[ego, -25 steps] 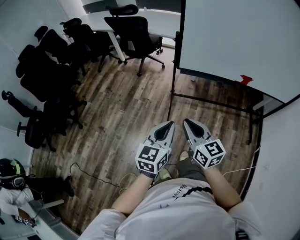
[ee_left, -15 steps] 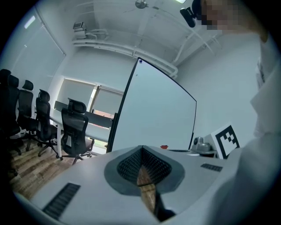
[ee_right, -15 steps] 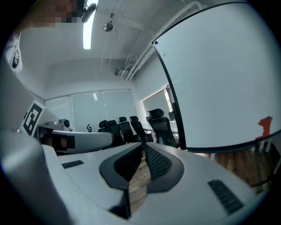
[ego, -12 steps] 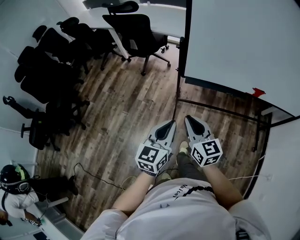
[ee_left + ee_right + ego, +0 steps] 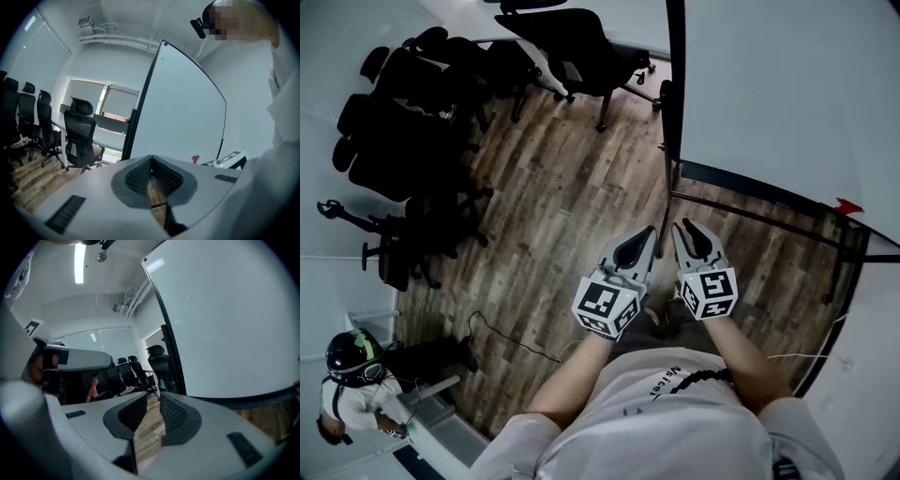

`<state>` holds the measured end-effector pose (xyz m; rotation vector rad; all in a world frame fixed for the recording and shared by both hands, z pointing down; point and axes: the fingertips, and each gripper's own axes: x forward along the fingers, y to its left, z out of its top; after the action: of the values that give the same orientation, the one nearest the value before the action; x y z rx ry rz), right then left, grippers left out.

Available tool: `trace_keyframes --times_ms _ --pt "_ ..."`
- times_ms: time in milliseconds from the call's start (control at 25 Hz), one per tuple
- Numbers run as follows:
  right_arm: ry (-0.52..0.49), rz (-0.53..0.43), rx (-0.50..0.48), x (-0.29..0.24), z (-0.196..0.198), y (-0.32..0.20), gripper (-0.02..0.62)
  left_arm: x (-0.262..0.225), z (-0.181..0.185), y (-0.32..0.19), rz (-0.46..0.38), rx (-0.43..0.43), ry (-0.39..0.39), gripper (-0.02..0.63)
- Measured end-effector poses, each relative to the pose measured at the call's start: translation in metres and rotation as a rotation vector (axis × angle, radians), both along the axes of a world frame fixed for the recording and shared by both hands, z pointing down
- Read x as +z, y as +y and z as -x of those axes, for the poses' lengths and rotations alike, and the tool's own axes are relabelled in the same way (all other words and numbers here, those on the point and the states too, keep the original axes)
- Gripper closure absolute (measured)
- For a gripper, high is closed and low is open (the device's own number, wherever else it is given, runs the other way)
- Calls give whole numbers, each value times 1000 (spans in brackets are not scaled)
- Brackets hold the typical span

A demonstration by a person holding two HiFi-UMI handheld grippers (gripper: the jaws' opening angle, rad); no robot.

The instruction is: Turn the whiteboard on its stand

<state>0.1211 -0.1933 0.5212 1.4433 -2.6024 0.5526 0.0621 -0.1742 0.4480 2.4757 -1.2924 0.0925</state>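
- The whiteboard (image 5: 787, 94) stands upright on its stand (image 5: 674, 84) at the far right of the room. Its long axis runs from the black left post away to the right, and its blank white face is turned toward the person.
- A small red thing (image 5: 847, 204) sits at the board's lower edge, far right; it is too small to tell what it is.
- Both grippers are on the near side of the board, by its left post. The post's lower part shows between their tips in the head view, seemingly near but not touching.
- The left gripper (image 5: 649, 232) has its jaws closed together at the tip, with nothing in them.
- The right gripper (image 5: 683, 225) has just been opening. Its jaws stand partly apart, and only the wooden floor (image 5: 562, 216) shows between them.
- Both forearms reach forward from the torso, side by side, with the marker cubes uppermost and the grippers tilted slightly downward.
- Black office chairs (image 5: 422, 122) crowd the far left.
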Motion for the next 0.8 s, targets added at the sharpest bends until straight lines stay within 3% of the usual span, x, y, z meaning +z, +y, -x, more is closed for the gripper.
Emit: trace_keyframes --times_ms 280,600,800 --pt "46 83 72 61 16 -39 514 22 12 -42 22 42 -10 594" --pt "113 117 248 126 38 -112 506 64 49 -99 61 158 4 594" --pt "131 136 384 173 33 -151 455 102 57 -137 68 213 -25 594"
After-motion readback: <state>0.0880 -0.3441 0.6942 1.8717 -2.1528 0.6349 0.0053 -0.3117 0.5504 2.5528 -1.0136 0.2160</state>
